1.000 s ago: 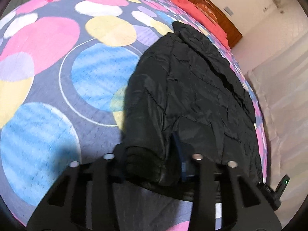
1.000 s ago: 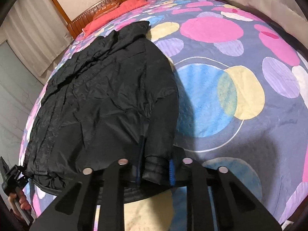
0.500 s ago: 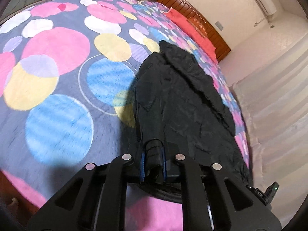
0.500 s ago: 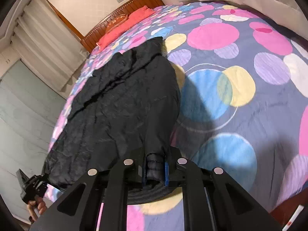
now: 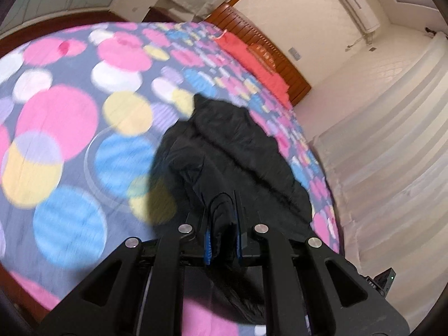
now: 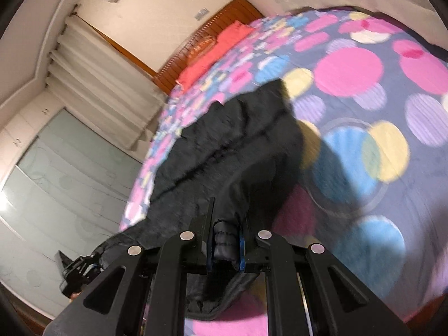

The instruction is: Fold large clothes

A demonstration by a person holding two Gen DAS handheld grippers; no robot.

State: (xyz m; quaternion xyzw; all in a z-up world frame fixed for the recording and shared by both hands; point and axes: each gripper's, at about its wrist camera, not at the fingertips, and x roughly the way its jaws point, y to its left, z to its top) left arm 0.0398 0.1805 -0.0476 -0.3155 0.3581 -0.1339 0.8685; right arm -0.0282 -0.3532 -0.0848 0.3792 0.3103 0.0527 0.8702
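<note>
- Black padded jacket point(image 5: 238, 151) lay lengthwise on the bed, centre of the left wrist view; far end reached toward upper centre of frame, near end lifted up into the lower centre.
- In right wrist view the jacket point(image 6: 232, 151) ran from centre frame down to bottom centre, w/ its hem sagging under the linkage at the bottom.
- Left hand-held gripper point(image 5: 223, 240): blue pads pinched tight on a bunched fold of the jacket, lower centre of frame. Jaws had just finished closing onto the fabric.
- Right hand-held gripper point(image 6: 226, 245): clamped on a puffy rolled edge of the jacket, prob. a cuff or hem, lower centre. Its jaws had just been closing on the cloth too.
- Fabric betw. each pair of pads was pulled clear of the bedspread; dark shadow fell on the cover beside it.
- Bedspread point(image 5: 64, 128): grey w/ pink, blue, yellow, white circles, filled left half of left wrist view; blurred.
- Red pillow point(image 5: 246, 56) at upper centre, against wooden headboard point(image 5: 263, 42).
- Air-con unit point(image 5: 355, 0) upper right on the wall; pale curtains point(image 5: 392, 154) down the right side.
- Other gripper's tip just visible at lower right edge of left view, lower left of right view.
</note>
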